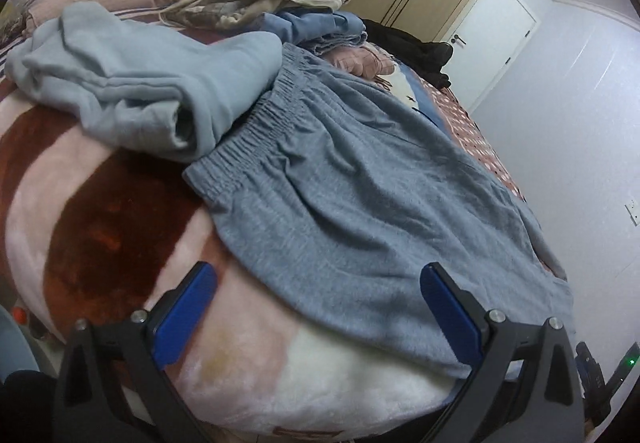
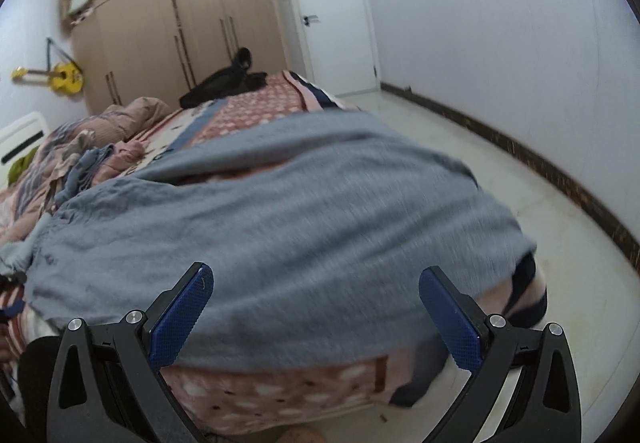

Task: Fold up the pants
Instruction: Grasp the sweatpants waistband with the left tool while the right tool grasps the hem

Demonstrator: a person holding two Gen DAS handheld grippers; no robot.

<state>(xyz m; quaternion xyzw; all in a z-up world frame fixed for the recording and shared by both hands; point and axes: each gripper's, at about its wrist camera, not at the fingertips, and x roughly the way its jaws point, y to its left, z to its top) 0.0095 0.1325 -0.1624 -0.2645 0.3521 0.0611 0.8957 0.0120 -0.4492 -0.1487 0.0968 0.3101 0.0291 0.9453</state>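
Two grippers, left gripper (image 1: pixel 318 279) and right gripper (image 2: pixel 316 283), hover wide and empty; grey pants (image 1: pixel 360 203) lie flat ahead of the fingers. Step: pre-grasp. Next, pinch an edge.

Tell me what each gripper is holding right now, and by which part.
Nothing is held. The left gripper and the right gripper both have their jaws wide apart, pointed at the grey pants lying spread on the bed.
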